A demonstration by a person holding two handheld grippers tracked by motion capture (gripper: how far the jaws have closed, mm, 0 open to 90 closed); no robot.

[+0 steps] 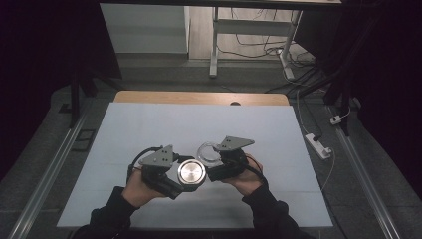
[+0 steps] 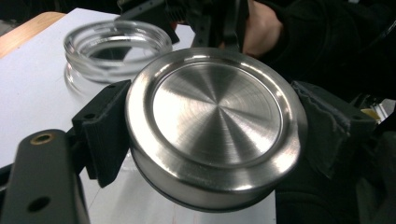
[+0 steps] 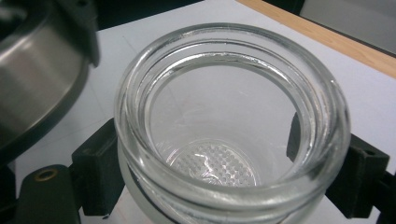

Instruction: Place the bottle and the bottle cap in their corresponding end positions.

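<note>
Two grippers meet near the table's front edge: left gripper clamps a steel lid just left of the open glass jar clamped by right gripper

No readable text, label or number, seemingly.

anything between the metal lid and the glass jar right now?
Nothing. In the left gripper view, only bare white table surface separates the metal lid from the glass jar; the high view agrees.

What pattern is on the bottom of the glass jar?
A grid of small raised dots on the glass jar bottom, clearest in the right gripper view.
</note>
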